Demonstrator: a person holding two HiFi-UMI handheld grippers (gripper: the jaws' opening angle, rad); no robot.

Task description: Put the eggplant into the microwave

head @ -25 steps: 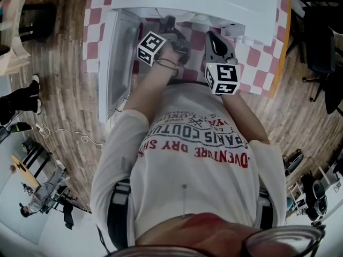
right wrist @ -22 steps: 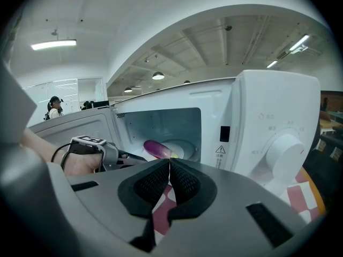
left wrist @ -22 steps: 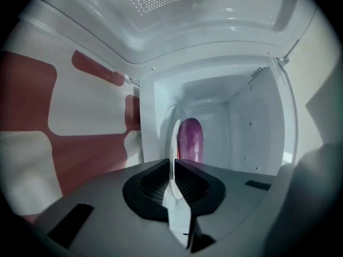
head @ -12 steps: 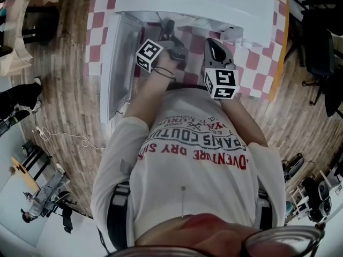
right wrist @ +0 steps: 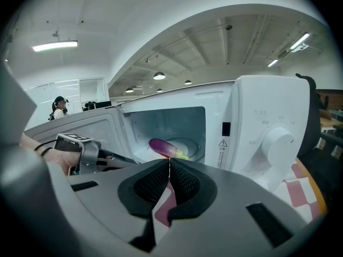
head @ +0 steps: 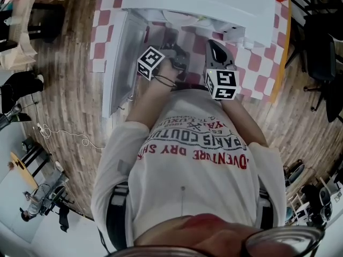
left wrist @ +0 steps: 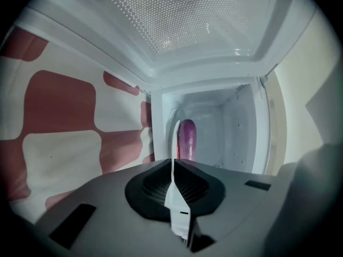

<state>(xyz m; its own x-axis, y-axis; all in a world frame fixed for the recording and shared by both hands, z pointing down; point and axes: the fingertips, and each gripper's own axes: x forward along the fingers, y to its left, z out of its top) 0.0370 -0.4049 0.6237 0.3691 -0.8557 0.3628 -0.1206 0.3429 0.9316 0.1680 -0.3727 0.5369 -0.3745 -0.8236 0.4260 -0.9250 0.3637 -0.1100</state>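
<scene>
Already the eggplant (left wrist: 186, 138) is lying inside the microwave (right wrist: 268, 138), resting on the plate (right wrist: 188, 142) at the bottom of the cavity, so the task itself is looking all but done. The left gripper (left wrist: 175, 126) is pointing into the opening. Its jaws have just been closing, and they are now pressing together with nothing between them. The eggplant is sitting straight ahead of those tips, deeper in the cavity and apart from them.

In the right gripper view the eggplant's long axis is running across the cavity, not into it. The purple end is pointing toward the door (head: 119, 63) side and the pale green stem end toward the panel side. No part of it is reaching out over the front edge, as far as that view is showing.

The right gripper (right wrist: 169, 162) is hanging outside, in front of the microwave, with its jaws pressed together and empty. The eggplant is lying well beyond its tips. The left gripper is the nearer one, both to the eggplant and to the door, which is standing wide open on the left over the checked cloth (left wrist: 64, 106).

Judging from this, the coming move is swinging the door shut. That is turning on the left gripper's place more than the eggplant's. The eggplant is lying clear of the door's path, while the left gripper is sitting between door and cavity and would need to be out of the opening first.
</scene>
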